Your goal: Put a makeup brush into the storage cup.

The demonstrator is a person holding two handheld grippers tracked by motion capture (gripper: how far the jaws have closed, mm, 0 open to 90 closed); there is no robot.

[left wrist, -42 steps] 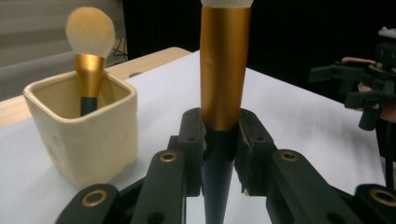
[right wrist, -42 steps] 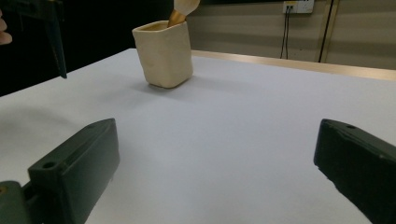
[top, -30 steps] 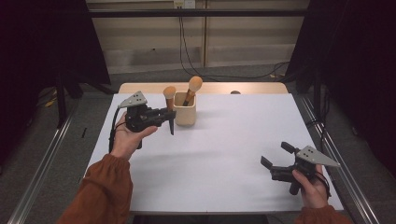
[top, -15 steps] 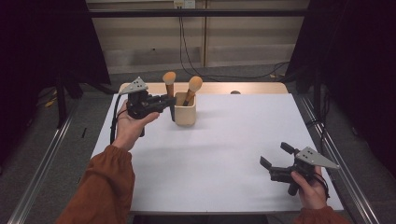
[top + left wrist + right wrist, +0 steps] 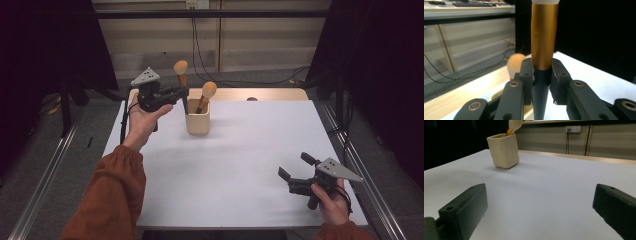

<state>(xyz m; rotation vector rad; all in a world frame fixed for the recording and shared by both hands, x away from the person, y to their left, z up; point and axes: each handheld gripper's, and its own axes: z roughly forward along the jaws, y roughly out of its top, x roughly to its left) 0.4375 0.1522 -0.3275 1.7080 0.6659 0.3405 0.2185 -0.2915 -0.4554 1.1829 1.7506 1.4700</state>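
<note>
My left gripper is shut on a makeup brush with a black handle, a gold ferrule and a tan head, held upright in the air just left of the cream cup. In the left gripper view the brush stands clamped between the two jaws. A second brush leans in the cup, and its blurred head shows behind the left jaw. My right gripper hovers open at the table's near right corner. The right gripper view looks across the white table to the cup, far beyond the wide jaws.
The white table top has a wooden strip along its far edge. Metal rails run along both sides on the floor. Cables hang from a wall socket behind the table.
My left gripper has risen and moved toward the far edge, lifting the brush up out of the cup. The right gripper has stayed where it was.
</note>
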